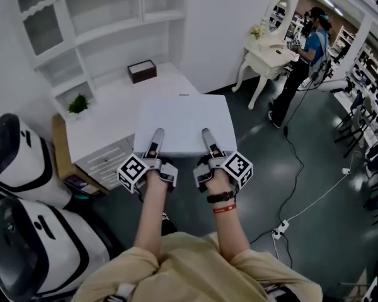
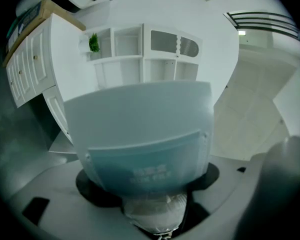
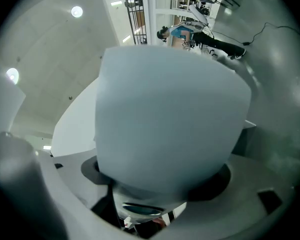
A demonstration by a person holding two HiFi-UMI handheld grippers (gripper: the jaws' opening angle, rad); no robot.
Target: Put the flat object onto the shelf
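Since both tongs are pinching its near edge, the flat white board (image 1: 183, 121) is hanging roughly level at the near right side of the white cabinet (image 1: 110, 121), with the left gripper (image 1: 156, 137) on the left part and the right gripper (image 1: 207, 137) on the right. Shelf unit (image 1: 94, 17) is further back on the left, with a dark box (image 1: 142, 70) and a little plant (image 1: 79, 104) below it. A person (image 1: 312, 49) stands by a dressing table (image 1: 268, 58), far right.

Lit evenly by round white ceiling lamps (image 3: 76, 11); darkened and bowed at fisheye edges; blurred up close.
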